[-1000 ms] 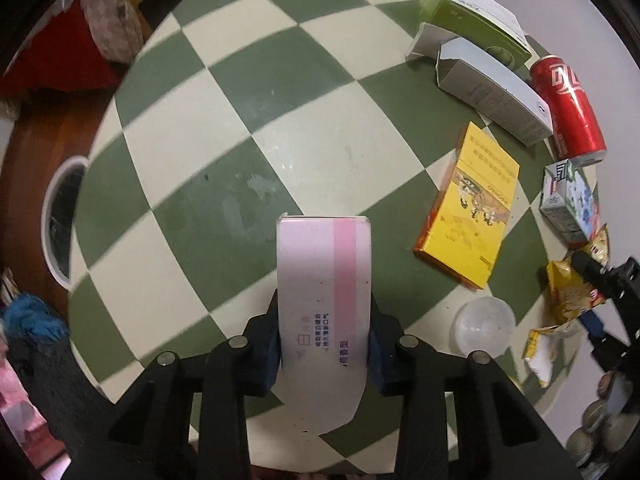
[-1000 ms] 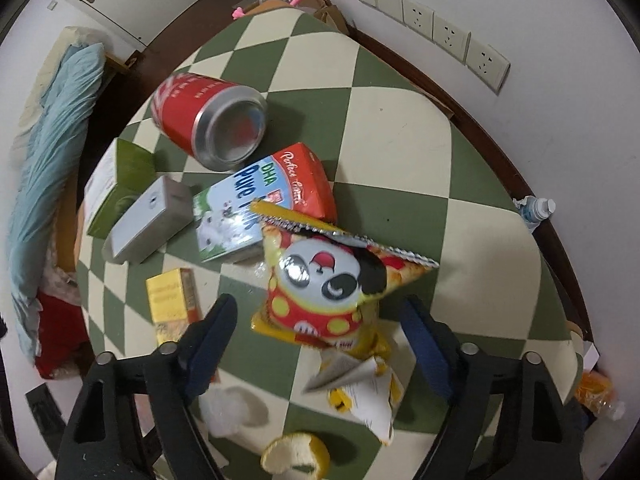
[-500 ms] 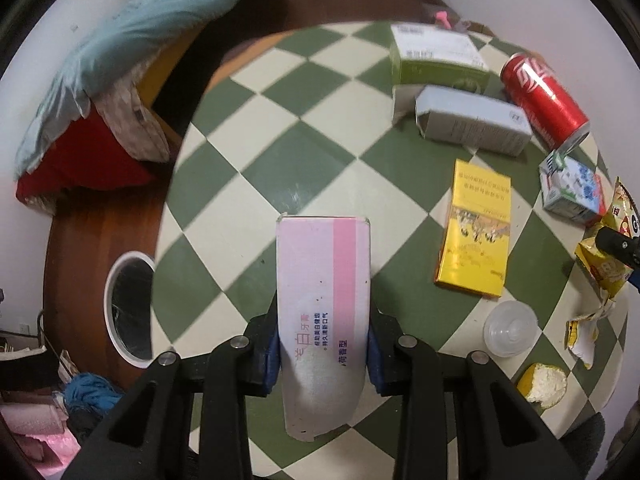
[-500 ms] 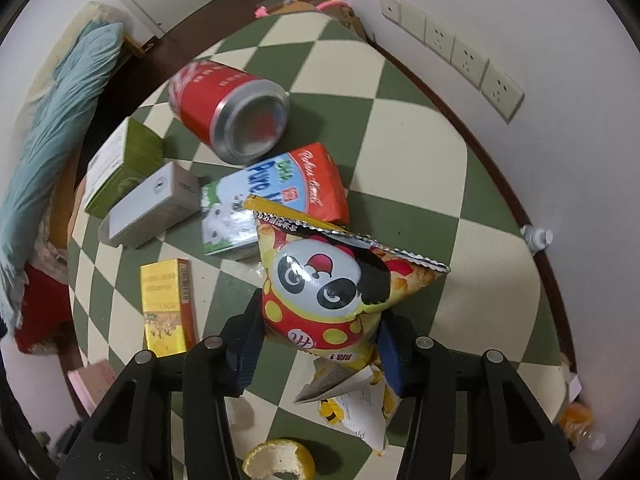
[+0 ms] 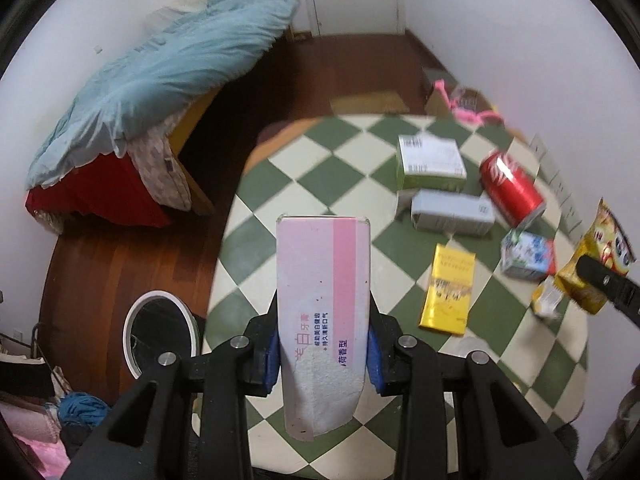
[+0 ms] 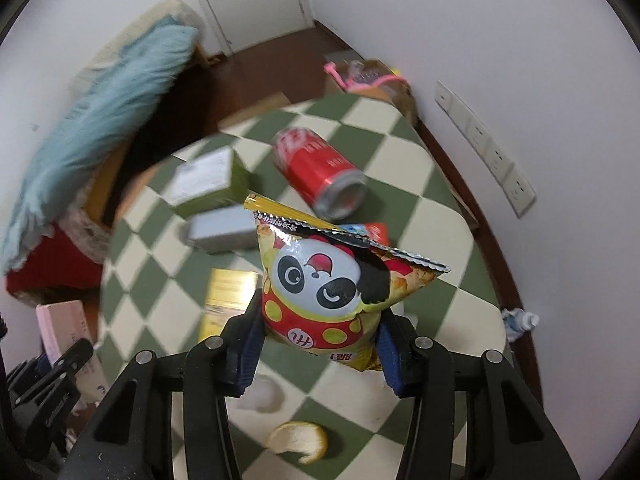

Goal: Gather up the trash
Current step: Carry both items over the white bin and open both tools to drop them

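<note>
The left gripper [image 5: 323,354] is closed on a pink box [image 5: 323,292], lifted clear for carrying to the bin [image 5: 160,334] on the floor nearby. The right gripper [image 6: 318,354] pinches a snack bag [image 6: 336,288] low, above the table [image 6: 440,292], where a can [image 6: 320,176] and boxes [image 6: 206,180] remain.

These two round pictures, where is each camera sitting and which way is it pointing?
Left wrist view: rides on the left gripper, looking along its fingers, shut on a pink-and-white cardboard box, over the green-checked round table toward a white-rimmed bin on the floor.
Right wrist view: rides on the right gripper, shut on a panda-print snack bag, facing across the table.
Shared: red soda can, yellow flat box, and each other's gripper.
</note>
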The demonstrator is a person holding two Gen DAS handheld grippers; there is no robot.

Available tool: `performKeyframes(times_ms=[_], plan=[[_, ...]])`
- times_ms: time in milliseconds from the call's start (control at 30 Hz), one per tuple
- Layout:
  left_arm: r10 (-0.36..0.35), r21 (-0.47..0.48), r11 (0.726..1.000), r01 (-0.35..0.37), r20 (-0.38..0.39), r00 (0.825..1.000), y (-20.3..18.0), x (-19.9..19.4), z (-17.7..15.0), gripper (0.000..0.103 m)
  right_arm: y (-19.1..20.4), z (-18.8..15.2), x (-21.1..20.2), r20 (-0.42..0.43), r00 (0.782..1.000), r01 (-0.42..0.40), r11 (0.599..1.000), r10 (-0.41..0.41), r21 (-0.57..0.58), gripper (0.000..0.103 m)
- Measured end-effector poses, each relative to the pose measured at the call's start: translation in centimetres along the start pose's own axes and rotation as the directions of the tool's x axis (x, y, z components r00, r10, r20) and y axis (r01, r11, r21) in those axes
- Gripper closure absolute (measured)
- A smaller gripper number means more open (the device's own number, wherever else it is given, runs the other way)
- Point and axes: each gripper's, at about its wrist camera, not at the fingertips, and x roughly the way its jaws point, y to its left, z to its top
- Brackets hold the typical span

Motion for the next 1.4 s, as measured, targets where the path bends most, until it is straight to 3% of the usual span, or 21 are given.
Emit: performKeyframes(times_ms=[200,400,600,767,933,1000,1133,1333,1400], plan=[[-0.026,-0.053,0.998,0.029,0.062,0.998,2.7,-3.3,0.7,0.073,1.6,0.2,-3.4,0.022,0.986,-0.163,0.986,0.163,0.021,0.051],[-0.049,-0.100,0.993,0.061,0.119,0.992,7.0,-6.6,1.3,0.073,4.6,-0.4,-6.6,0.034,0.973,-0.225,0.973,0.226,-0.043,0.051],[0.005,-0.156,0.988,0.019,0.153,0.988,13.9,-7.9,1.1,0.073,11.2,-1.5,-9.6,0.027,0.955,-0.287,0.944,0.295,-0.161,0.051],[0.085,-0.245,0.968,-0.056,0.108,0.991,22.1,-5.8,-0.5,0.073,19.6,-3.7,-9.4,-0.038,0.935,-0.351,0.900,0.354,-0.259,0.051],[0.137,-0.369,0.919,-0.138,-0.028,0.990,31.2,-0.3,-3.8,0.073,29.6,-7.7,-5.2,-0.155,0.918,-0.396,0.846,0.364,-0.358,0.051],[0.125,-0.408,0.899,-0.156,-0.101,0.987,34.1,2.1,-5.2,0.073,33.0,-9.7,-2.7,-0.211,0.912,-0.408,0.829,0.351,-0.382,0.051],[0.127,-0.453,0.866,-0.212,-0.209,0.970,39.0,7.1,-8.1,0.072,40.3,-14.0,3.5,-0.340,0.896,-0.421,0.792,0.286,-0.441,0.051],[0.044,-0.464,0.863,-0.197,-0.320,0.947,42.0,13.4,-10.6,0.070,47.6,-20.0,12.6,-0.475,0.868,-0.405,0.759,0.144,-0.510,0.051],[0.011,-0.478,0.860,-0.180,-0.335,0.942,43.0,14.3,-11.3,0.062,49.5,-21.7,15.4,-0.509,0.855,-0.400,0.749,0.098,-0.528,0.051]])
